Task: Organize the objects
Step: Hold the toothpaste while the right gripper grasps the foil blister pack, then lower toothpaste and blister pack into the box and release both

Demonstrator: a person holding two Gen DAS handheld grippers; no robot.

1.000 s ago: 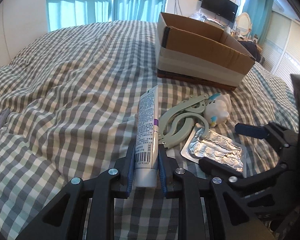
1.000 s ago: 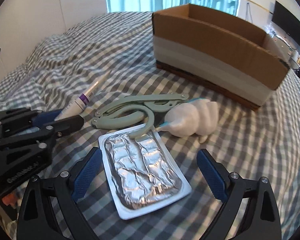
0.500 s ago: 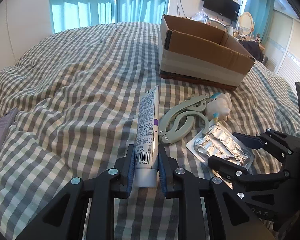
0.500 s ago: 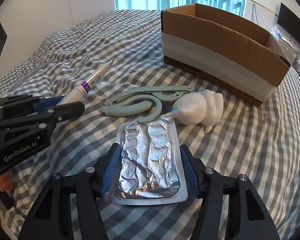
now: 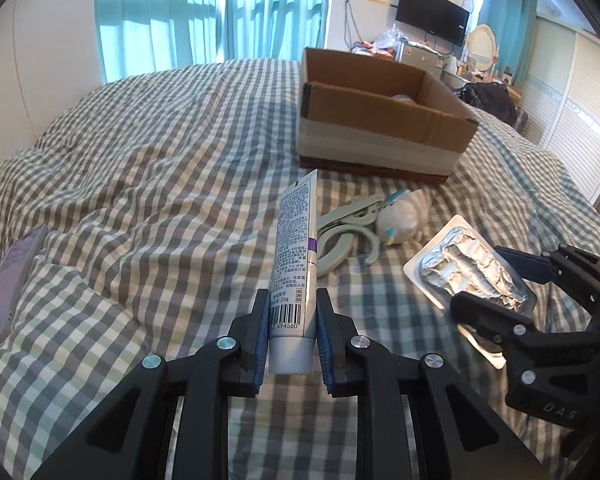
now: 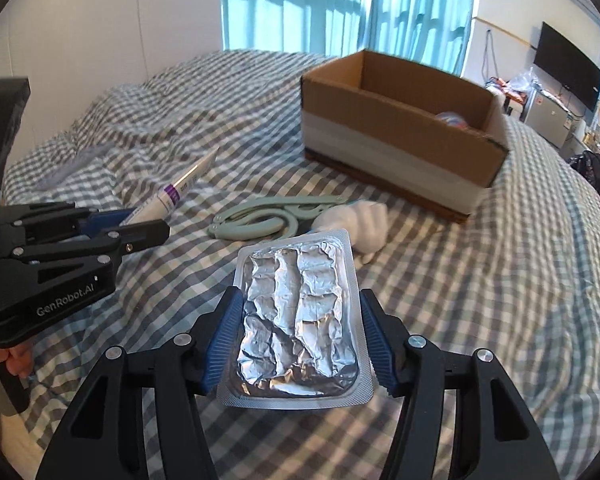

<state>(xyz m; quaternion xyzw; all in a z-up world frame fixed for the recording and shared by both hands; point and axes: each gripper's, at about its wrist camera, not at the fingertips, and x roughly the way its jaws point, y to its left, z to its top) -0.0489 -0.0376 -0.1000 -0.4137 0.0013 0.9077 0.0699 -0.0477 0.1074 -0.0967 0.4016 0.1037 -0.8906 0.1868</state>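
Observation:
My left gripper [image 5: 292,320] is shut on a white tube [image 5: 294,256] with a purple band and holds it above the checked bed; the tube also shows in the right wrist view [image 6: 176,192]. My right gripper [image 6: 300,332] is shut on a silver foil blister pack [image 6: 300,312] and holds it lifted off the bed; the pack also shows in the left wrist view [image 5: 468,264]. A pale green folding hanger [image 6: 268,220] and a white plush toy [image 6: 356,224] lie on the bed. An open cardboard box [image 6: 396,148] stands behind them.
A phone in a purple case [image 5: 8,284] lies on the bed at the far left. Something colourful lies inside the box [image 6: 452,120]. A TV [image 5: 432,24], a dresser and curtains stand beyond the bed. The checked bed cover [image 5: 140,184] is rumpled.
My right gripper closed on the blister pack and lifted it off the bed. My left gripper kept its hold on the tube and raised it.

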